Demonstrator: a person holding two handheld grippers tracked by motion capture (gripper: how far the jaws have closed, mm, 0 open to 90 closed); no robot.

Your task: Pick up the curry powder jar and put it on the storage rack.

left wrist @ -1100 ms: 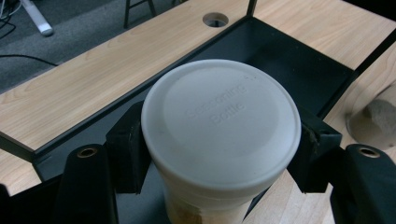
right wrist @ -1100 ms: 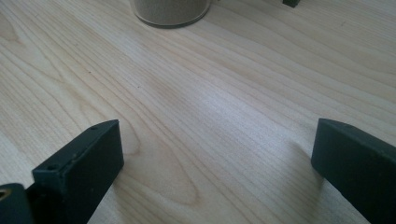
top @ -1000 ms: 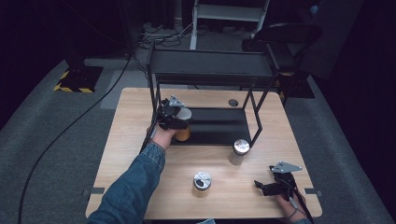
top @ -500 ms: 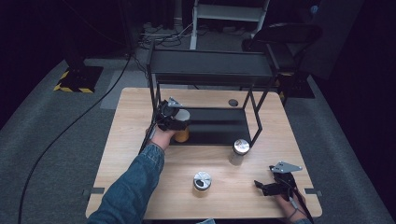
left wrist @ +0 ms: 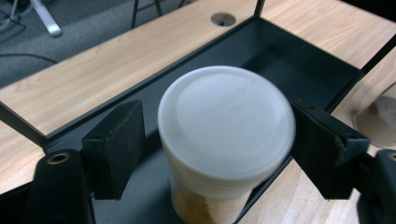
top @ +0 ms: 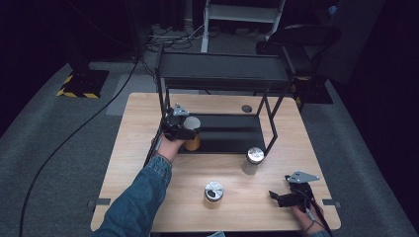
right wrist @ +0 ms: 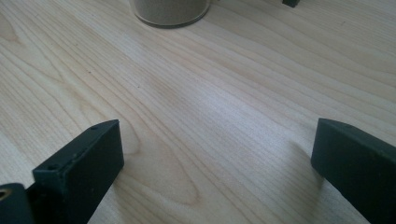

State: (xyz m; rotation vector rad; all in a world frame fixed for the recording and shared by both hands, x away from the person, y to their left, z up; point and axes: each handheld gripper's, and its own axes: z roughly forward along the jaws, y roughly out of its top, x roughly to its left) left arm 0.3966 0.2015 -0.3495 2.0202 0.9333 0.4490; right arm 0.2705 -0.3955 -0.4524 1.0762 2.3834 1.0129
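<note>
Left gripper view: left tool [left wrist: 215, 144] jaws have just been opening, now apart around white-lidded amber plastic jar [left wrist: 226, 116] set on black metal rack tray [left wrist: 299, 65], apparently releasing it. Right tool [right wrist: 215, 158] apart, idle on wooden tabletop [right wrist: 196, 93].

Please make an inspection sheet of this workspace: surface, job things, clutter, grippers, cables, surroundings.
Surface: wooden table, black rack on it.
Job things: white-lidded jar on the rack's bottom tray, at its front edge.
Clutter: two more jars on the table.
Grippers: left gripper jaws just opening, jar between them, pads off it; right gripper open over bare wood.
Cables: black cable on the floor.
Surroundings: grey carpet, dark room.
</note>
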